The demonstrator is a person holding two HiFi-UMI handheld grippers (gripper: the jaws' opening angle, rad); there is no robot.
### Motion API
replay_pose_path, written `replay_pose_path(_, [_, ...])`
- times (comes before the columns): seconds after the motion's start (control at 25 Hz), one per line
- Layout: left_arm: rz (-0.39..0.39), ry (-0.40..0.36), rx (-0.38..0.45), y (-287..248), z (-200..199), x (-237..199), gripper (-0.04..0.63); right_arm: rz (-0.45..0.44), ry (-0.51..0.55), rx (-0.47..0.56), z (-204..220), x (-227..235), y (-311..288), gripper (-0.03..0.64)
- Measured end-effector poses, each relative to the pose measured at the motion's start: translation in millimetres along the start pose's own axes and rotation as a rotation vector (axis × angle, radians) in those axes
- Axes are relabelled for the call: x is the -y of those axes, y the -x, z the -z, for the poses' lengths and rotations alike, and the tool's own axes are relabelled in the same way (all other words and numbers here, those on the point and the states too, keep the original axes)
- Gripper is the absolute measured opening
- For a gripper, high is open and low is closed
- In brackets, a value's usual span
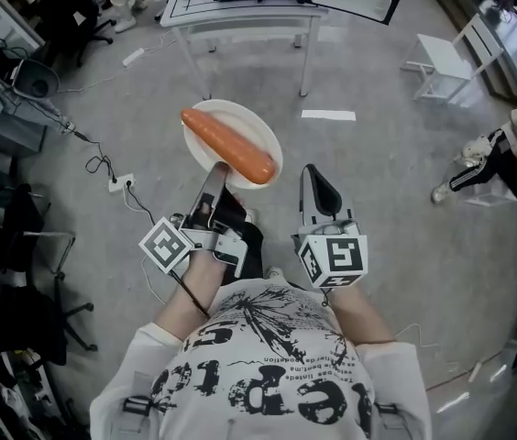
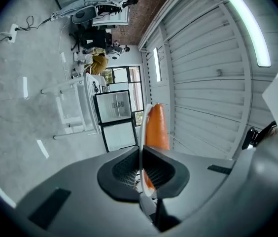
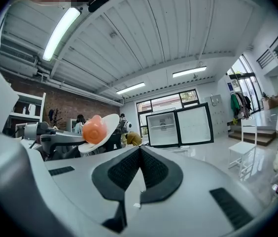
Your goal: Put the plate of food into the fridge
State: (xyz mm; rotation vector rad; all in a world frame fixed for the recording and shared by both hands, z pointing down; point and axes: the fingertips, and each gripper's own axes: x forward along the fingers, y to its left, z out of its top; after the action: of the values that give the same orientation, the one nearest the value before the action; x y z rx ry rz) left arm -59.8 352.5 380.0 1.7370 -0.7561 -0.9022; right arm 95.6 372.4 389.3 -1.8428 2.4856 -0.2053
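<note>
The left gripper (image 1: 214,174) is clamped on the near rim of the white plate (image 1: 233,111), holding it up over the floor with a long orange carrot (image 1: 229,145) lying across it. The right gripper (image 1: 319,187) hangs just beside it, jaws pressed together on nothing. The fridge (image 3: 178,125) stands well ahead on a white table (image 1: 240,12).

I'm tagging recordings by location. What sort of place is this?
Likely a lab or workshop rather than a home: bare concrete floor, a power strip lying on it, strip lights overhead.
</note>
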Motion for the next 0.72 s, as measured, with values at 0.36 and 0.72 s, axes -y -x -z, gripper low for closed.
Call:
replay_pose_path(0.36, [0.018,0.051,-0.041,-97.0,-81.9,-40.4,0.021,0.059,0.027,0.002,-20.9,9.8,-119.3,0.002])
replay_pose_path(0.72, [0.053,0.036,-0.094,-185.6,-170.4,-69.4,0.021,0.107,0.037,0.02,-36.1,7.4,-243.3,0.002])
